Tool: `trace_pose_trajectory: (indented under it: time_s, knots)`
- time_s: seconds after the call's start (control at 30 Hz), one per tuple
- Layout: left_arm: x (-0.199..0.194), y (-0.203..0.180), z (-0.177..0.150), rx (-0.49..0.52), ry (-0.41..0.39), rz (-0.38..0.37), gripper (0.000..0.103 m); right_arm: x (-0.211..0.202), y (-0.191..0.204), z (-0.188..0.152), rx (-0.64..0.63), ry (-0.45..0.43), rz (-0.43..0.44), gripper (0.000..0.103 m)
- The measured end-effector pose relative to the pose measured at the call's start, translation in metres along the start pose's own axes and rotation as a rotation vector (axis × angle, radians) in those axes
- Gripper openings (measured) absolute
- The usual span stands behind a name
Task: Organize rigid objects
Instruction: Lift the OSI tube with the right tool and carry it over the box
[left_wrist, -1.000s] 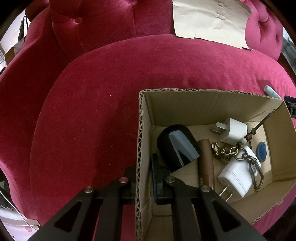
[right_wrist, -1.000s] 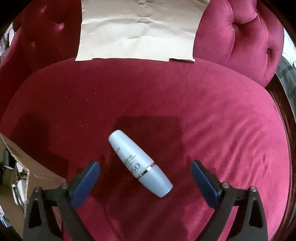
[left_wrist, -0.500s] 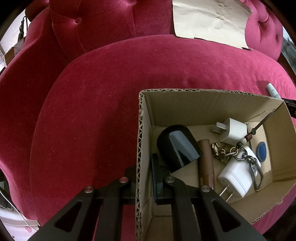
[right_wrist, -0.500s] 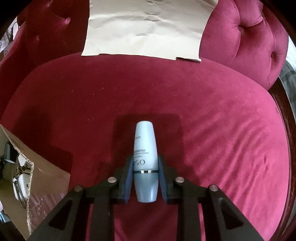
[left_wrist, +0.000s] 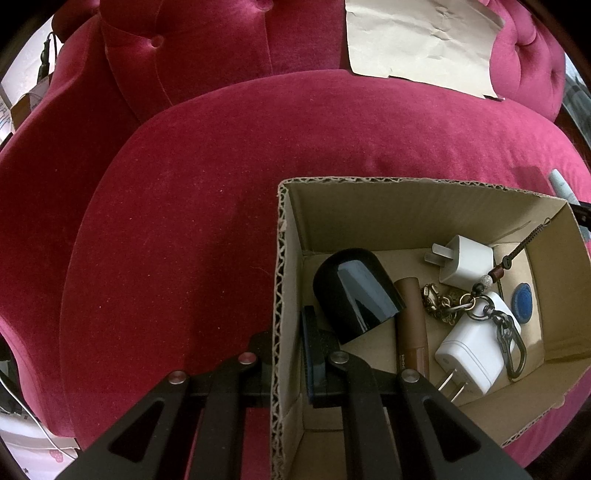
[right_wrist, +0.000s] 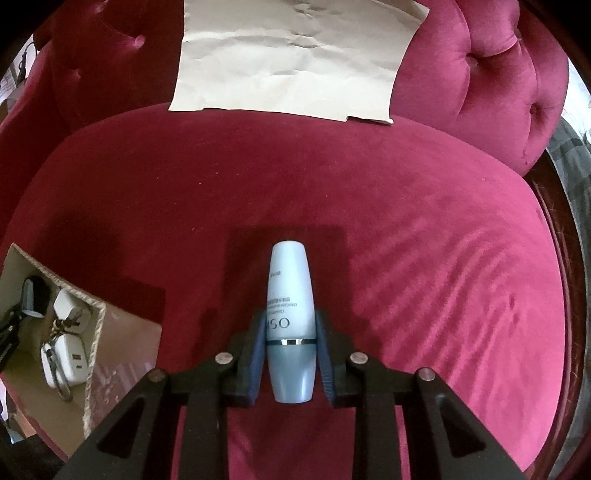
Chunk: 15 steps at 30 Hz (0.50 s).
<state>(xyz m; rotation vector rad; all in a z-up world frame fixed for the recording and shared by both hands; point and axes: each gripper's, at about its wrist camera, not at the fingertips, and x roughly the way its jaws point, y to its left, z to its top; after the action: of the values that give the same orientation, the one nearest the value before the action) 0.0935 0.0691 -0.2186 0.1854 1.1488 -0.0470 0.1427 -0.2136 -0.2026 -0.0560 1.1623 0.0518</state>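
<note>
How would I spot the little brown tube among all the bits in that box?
Start at the red velvet seat and find the open cardboard box sitting on it. On the box floor, the brown tube lies lengthwise between the glossy black cap and the white plug adapter. It is the only slim, brown, stick-shaped thing there.

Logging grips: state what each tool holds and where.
Right tool: pale blue bottle, pinched at its silver band. Left tool: clamped on the cardboard box wall.

Box on cushion; chargers, keyring, probably tube inside.
</note>
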Motion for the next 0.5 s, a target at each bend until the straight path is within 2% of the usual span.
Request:
trace_pose_trajectory:
  time_s: [0.5]
  knots:
    - [-0.001,0.000,0.001,-0.004,0.000,0.006,0.009,-0.049,0.015,-0.005,-0.033,-0.021,0.008,0.027]
